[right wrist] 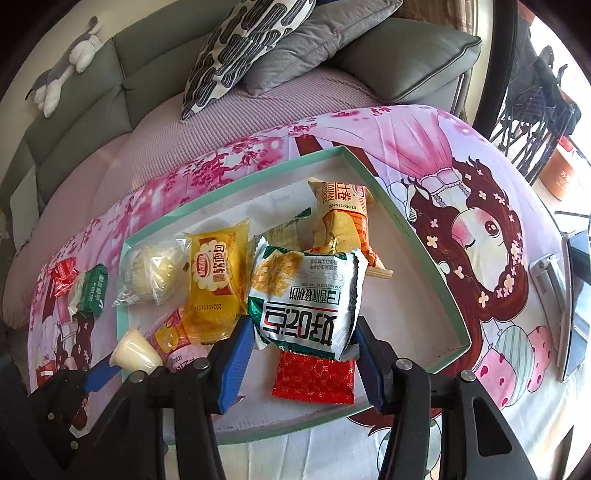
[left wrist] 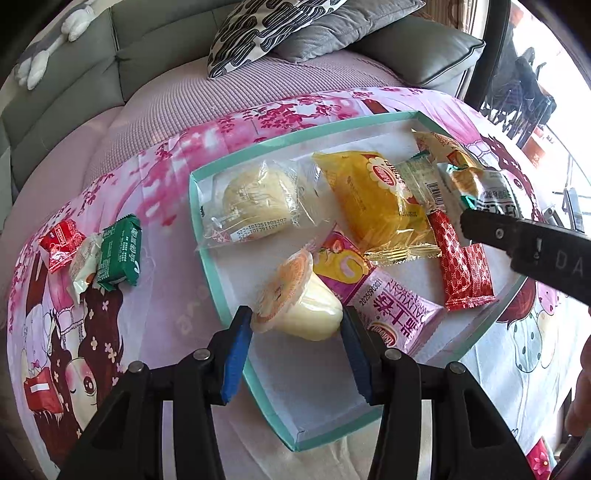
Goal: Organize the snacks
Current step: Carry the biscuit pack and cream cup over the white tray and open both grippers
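Note:
My left gripper (left wrist: 297,318) is shut on a small jelly cup (left wrist: 297,299), which lies sideways between the blue pads above the near left part of the teal-rimmed tray (left wrist: 194,206). My right gripper (right wrist: 304,328) is shut on a white-and-green snack packet (right wrist: 306,291), held over the tray (right wrist: 406,229) above a red packet (right wrist: 314,376). In the tray lie a clear-wrapped bun (left wrist: 255,203), a yellow bread pack (left wrist: 373,199), a pink roll pack (left wrist: 384,295) and an orange pack (right wrist: 341,218). The right wrist view also catches the left gripper (right wrist: 110,363) with the cup (right wrist: 135,350).
Left of the tray, a red packet (left wrist: 61,243), a white one (left wrist: 85,266) and a green one (left wrist: 120,254) lie on the pink cartoon cloth. A phone (right wrist: 576,295) lies at the table's right edge. A grey sofa with cushions (left wrist: 266,33) stands behind.

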Tool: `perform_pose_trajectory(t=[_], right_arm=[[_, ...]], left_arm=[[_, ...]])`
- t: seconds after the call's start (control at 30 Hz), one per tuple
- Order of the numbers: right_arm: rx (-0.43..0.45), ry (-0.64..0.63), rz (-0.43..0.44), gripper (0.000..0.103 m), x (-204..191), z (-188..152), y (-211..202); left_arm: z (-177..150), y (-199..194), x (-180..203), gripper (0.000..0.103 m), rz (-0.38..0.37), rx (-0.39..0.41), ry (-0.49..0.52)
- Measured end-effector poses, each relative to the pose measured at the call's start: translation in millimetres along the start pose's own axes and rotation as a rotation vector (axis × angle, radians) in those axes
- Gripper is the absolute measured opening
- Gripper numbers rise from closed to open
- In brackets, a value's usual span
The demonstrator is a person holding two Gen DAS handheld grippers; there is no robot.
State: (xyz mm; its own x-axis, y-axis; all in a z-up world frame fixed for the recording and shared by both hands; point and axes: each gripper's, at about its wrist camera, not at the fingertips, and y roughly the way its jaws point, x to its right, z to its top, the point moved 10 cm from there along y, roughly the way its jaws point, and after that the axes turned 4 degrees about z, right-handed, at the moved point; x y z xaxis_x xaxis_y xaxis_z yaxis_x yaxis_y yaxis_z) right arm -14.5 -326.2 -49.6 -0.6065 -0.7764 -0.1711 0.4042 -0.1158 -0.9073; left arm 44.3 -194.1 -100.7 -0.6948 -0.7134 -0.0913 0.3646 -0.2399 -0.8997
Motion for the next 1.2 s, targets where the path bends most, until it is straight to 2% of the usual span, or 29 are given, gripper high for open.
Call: perform_pose_trajectory(t=[0.43,0.9,0.97,1.07,1.2], right_arm=[[-0.031,-0.057,0.002,0.056,-15,-7,7],[-0.066,-0.042,-0.011,0.059,-11,-11,17],[-0.077,-0.031,-0.009,0.061,-9,-12,20],[-0.085,-0.022,-0.02,0.065,-5,-12,22],[-0.078,-0.013,-0.028,0.072,-2,-11,21]], left_arm=[[-4,4,21,0.051,-0.101,-0.032,-0.004],[-12,20,8,0.051,-0.092,-0.097,-0.062],[-11,18,6,0.051,-0.088,-0.089,-0.061],[-10,15,5,0.059,-0.079,-0.083,-0.061],[-8,11,5,0.061,-0.074,-0.076,-0.056]])
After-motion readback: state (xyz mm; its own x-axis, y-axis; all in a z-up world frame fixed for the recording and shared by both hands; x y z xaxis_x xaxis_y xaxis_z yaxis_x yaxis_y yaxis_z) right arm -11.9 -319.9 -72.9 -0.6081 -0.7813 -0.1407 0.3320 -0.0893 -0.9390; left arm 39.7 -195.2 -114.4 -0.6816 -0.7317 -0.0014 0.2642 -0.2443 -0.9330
